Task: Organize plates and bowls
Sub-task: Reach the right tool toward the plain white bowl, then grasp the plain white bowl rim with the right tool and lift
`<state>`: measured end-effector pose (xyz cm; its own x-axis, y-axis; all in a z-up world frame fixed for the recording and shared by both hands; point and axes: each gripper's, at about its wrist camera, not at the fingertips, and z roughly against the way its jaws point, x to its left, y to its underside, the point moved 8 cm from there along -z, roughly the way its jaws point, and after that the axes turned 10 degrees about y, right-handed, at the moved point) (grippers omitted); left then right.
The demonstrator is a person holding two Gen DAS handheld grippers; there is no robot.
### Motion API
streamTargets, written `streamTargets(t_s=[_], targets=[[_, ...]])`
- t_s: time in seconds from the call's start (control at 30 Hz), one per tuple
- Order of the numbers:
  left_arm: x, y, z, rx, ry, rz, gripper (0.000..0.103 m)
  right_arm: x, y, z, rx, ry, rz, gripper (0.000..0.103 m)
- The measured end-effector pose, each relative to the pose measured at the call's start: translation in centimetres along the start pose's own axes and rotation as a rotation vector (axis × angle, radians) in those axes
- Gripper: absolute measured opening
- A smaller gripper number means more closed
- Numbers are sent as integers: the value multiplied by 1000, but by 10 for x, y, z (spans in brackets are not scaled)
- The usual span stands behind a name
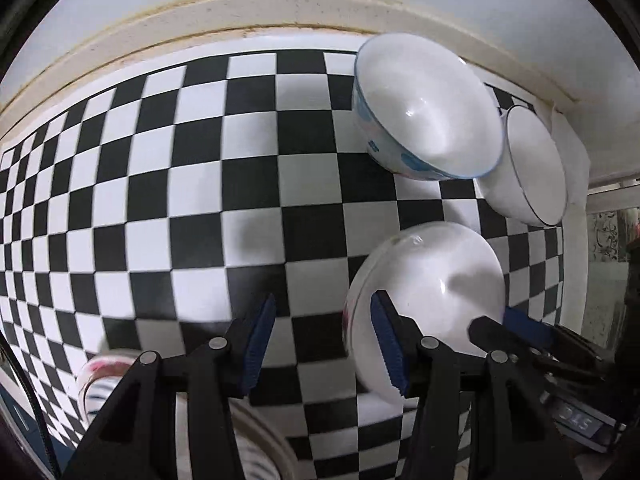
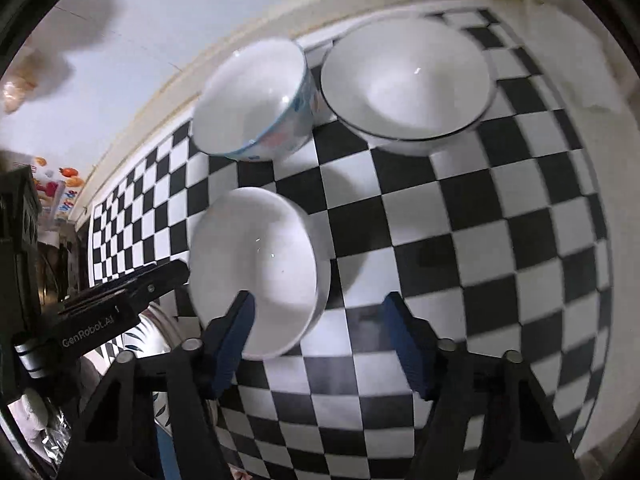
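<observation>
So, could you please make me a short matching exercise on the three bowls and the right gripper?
Things:
1. plain white bowl
2. blue-patterned bowl
3. dark-rimmed bowl
4. right gripper

States:
A. open, holding nothing
B. widest bowl, near the table's back edge
C. nearest both grippers
D. coloured marks on its outside

Pairs: 1-C, 2-D, 3-B, 4-A

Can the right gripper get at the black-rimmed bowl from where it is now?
Probably yes. The right gripper is open and empty, and bare checkered cloth lies between it and the black-rimmed bowl; the plain white bowl sits off to its left.
</observation>
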<state>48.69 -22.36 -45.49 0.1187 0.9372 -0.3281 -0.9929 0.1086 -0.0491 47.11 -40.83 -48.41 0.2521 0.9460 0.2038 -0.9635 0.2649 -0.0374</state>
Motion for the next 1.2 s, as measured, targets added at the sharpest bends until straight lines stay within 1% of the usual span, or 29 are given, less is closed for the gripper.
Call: streamTargets(t_s=[0.03,0.07,0.1,0.13,0.17,0.2,0.3,0.5,0.67,0.8,0.97,1.1,1.2], targets=[[-3,-1,-5,11,7,-12,37,0,-2,-5,12,-4,2,53],[-5,-2,-10,26,15,-15,26,0,-4,-12,27,-4,4,48],[-6,-1,-15,44,19,-15,21,1,-6,-19,44,-8,7,35],[-8,-1,-18,54,23,-15,19,2,-7,-23,54,-14,8,21],[-11,-1,-20,57,31,-16,18,3,-8,-26,63,-16,9,15],[-14,-2,-21,54,38,-21,17,4,-9,-28,66,-17,7,13],[-24,3,-16,49,14,-48,17,6,-9,-26,72,-9,17,13],[-41,28,-2,57,44,-57,17,1,5,-7,74,-13,44,12],[-54,62,3,73,50,-66,17,-9,37,14,90,-22,68,12],[-61,87,-6,112,65,-62,17,-20,63,24,102,-13,79,12],[-59,110,-19,158,63,-52,17,-31,88,20,139,-25,60,12],[-58,120,-30,179,51,-47,17,-34,105,8,171,-21,57,12],[-57,124,-35,189,43,-44,17,-35,110,1,185,-15,59,12]])
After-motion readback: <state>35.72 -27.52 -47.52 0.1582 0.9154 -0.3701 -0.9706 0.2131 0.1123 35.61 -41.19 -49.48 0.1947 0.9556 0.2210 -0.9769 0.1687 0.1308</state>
